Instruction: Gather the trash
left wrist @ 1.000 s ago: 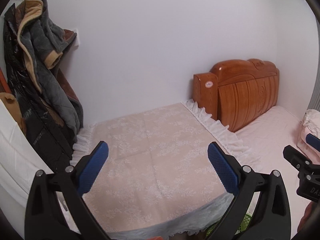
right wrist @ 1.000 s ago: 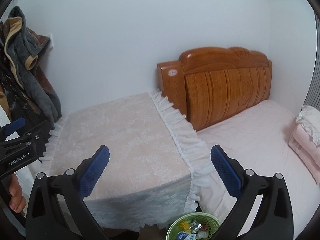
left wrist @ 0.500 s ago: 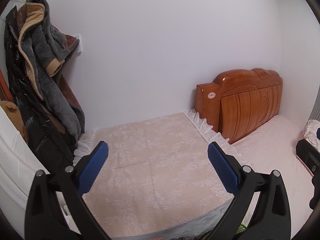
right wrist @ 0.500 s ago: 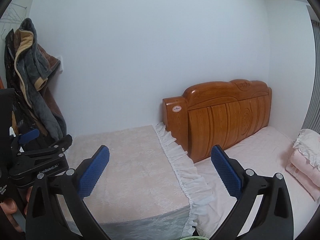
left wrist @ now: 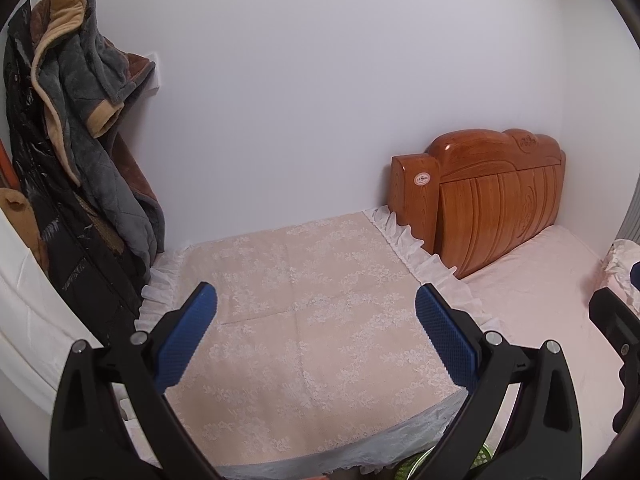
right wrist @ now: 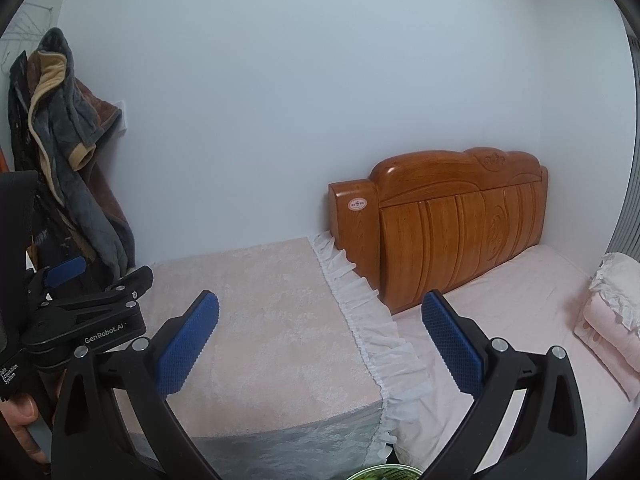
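Observation:
My left gripper (left wrist: pixel 316 300) is open and holds nothing, hovering above a small table under a beige lace cloth (left wrist: pixel 304 264). My right gripper (right wrist: pixel 320 308) is open and holds nothing too, over the table's right edge and its white frill (right wrist: pixel 360 308). A sliver of the green trash basket's rim shows at the bottom edge of both views (left wrist: pixel 412 466) (right wrist: pixel 384 472); its contents are hidden. No loose trash shows on the cloth. The left gripper (right wrist: pixel 106 276) appears at the left of the right wrist view, with a hand (right wrist: pixel 24 420) on it.
A bed with a pink sheet (right wrist: pixel 520 320) and an orange wooden headboard (right wrist: pixel 448 220) stands right of the table. Folded pink bedding (right wrist: pixel 608 320) lies at the far right. Coats (left wrist: pixel 72 140) hang on the left wall, beside the table.
The right wrist view has swung upward: the green basket with its wrappers has dropped almost out of frame. The left view rose a little. Both grippers stayed open.

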Motion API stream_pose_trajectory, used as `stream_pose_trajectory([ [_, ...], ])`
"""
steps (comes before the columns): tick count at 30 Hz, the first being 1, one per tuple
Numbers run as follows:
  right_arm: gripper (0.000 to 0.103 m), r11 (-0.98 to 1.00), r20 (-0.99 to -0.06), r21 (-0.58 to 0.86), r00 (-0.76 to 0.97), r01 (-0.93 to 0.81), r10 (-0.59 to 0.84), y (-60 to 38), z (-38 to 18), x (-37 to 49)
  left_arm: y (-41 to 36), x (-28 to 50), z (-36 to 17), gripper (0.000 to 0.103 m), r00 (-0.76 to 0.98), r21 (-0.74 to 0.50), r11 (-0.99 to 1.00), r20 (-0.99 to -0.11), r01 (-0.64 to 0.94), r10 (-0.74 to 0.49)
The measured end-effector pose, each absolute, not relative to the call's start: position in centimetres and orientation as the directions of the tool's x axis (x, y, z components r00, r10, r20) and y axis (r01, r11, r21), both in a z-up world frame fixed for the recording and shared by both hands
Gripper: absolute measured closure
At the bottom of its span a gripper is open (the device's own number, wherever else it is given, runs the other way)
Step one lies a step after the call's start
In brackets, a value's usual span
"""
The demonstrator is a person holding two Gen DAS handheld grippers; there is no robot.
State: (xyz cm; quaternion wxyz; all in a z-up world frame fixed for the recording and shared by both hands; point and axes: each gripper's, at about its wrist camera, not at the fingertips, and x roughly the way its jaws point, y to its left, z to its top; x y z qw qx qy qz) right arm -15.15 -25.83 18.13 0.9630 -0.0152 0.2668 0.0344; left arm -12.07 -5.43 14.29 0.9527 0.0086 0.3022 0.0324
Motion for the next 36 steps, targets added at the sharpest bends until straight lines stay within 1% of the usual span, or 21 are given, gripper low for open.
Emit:
stream_pose_trajectory([
  [13,0.002,0.998,-0.522,0.000,0.851,-0.067,0.057,-26.3,17.6,-15.4,-5.8,-12.0,14.1,0.008,0.808,0.033,0.998,-0.586,-0.046,0.056],
  [20,0.002,0.999,-0.573,0.016,0.819,-0.031,0.034,-27.7,16.1,-14.8,-6.6,-11.9,12.9,0.008,0.788,0.010,1.000,-0.616,-0.005,0.010],
  [22,0.002,1.000,-0.589,0.023,0.807,-0.019,0.029,-28.2,15.7,-14.7,-6.9,-12.0,12.2,0.008,0.778,0.012,1.000,-0.629,-0.002,0.009],
  [26,0.002,0.997,-0.640,0.081,0.767,0.015,0.040,-29.6,13.6,-13.8,-6.9,-12.3,10.7,0.008,0.758,0.010,1.000,-0.652,-0.005,0.010],
  [29,0.002,0.996,-0.675,0.084,0.737,0.035,0.031,-30.3,12.4,-13.4,-6.4,-12.6,9.6,0.008,0.740,0.014,1.000,-0.672,-0.025,0.028],
  [33,0.002,0.993,-0.682,0.111,0.731,0.047,0.042,-31.1,12.0,-13.5,-5.5,-12.6,8.9,0.008,0.722,0.022,0.998,-0.689,-0.061,0.059],
  [36,0.002,0.992,-0.672,0.120,0.739,0.049,0.044,-31.3,11.8,-14.1,-5.2,-12.9,8.9,0.008,0.724,0.023,0.997,-0.686,-0.074,0.069],
])
